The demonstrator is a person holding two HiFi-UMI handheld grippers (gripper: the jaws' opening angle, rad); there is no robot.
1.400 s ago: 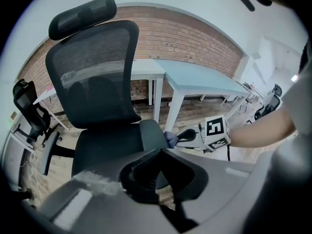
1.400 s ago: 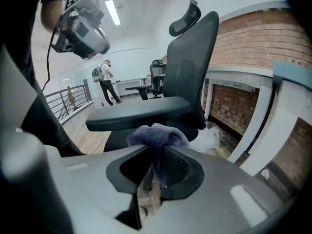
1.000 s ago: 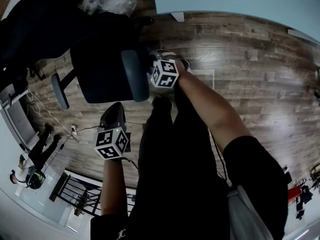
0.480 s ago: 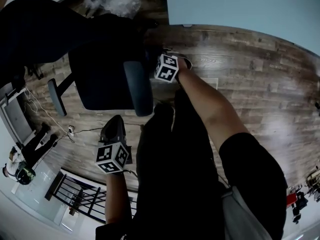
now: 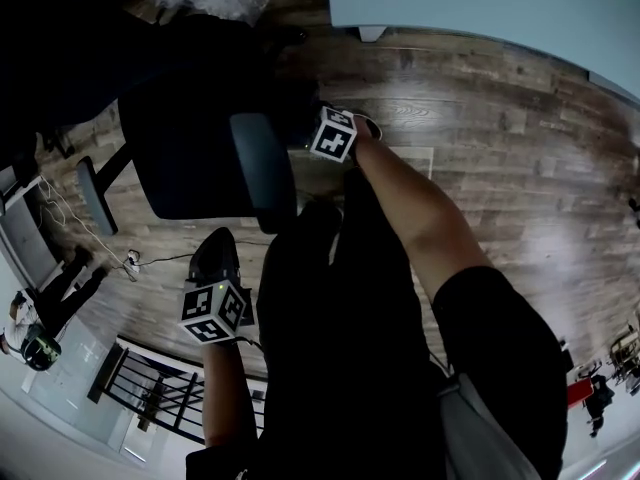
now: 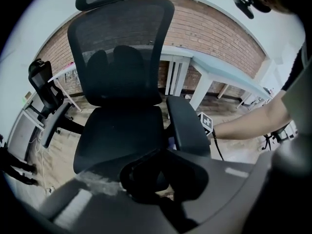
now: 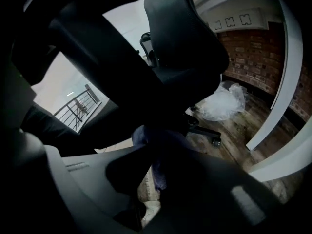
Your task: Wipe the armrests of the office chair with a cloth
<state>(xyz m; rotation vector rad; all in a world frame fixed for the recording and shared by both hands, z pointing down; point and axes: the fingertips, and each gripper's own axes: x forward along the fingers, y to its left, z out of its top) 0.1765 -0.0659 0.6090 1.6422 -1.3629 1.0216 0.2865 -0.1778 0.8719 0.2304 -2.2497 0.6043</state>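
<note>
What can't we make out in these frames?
- Whether the cloth touches the near armrest: the right gripper view is too dark there, and in head view the cube on the right gripper covers it.
- Cloth's full size: only a blue fold shows between the jaws.
- Far armrest surface: too small in head view.

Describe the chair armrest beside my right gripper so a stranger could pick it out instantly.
Find the black mesh office chair on the wood floor. It has two padded armrests: take the near armrest, closest to the person, with the right gripper and its bluish cloth right beside it; the far armrest stands alone.
</note>
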